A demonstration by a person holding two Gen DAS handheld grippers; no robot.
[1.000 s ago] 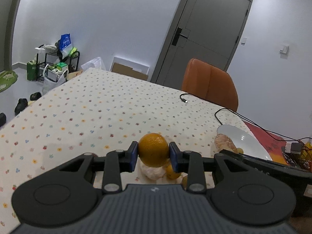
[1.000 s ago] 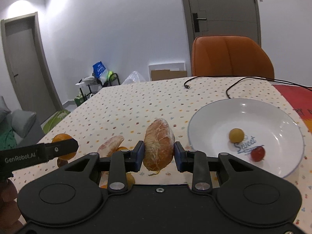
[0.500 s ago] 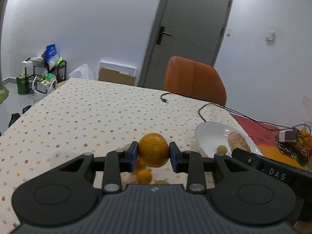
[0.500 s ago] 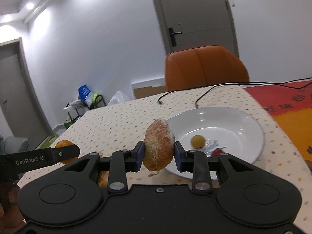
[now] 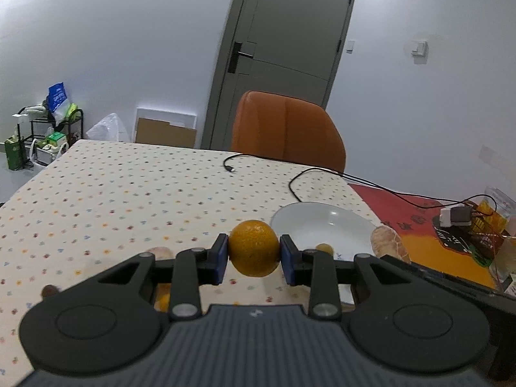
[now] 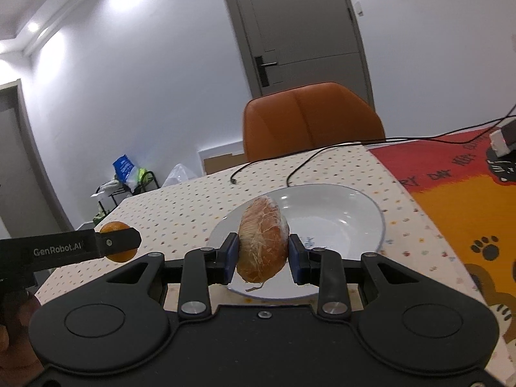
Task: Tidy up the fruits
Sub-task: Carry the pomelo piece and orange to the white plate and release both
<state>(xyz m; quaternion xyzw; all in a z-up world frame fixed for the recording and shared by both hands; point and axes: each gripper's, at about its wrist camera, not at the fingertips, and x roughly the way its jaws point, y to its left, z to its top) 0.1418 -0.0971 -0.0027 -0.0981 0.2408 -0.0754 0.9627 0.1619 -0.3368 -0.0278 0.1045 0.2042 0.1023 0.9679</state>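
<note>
Left gripper [image 5: 254,255] level above the table [image 5: 129,193], clamped on an orange [image 5: 253,247], just short of the white plate [image 5: 335,225]. Right gripper [image 6: 262,255] raised over the plate's near rim, pads pinching a peeled pomelo segment [image 6: 262,240] upright.

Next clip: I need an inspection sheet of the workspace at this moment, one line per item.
Surface: table under a dotted cloth, with a red-orange mat on its right part.
Job's things: orange and peeled citrus piece both held in the air; white plate holds a small yellow fruit; more fruit lies on the cloth, mostly hidden behind the left gripper.
Clutter: packets and a small adapter at the far right.
Grippers: left gripper shut on the orange; right gripper shut on the citrus piece, in front of the plate.
Cables: black cables run across the cloth past the plate.
Surroundings: orange chair, grey door, shelf rack.
</note>
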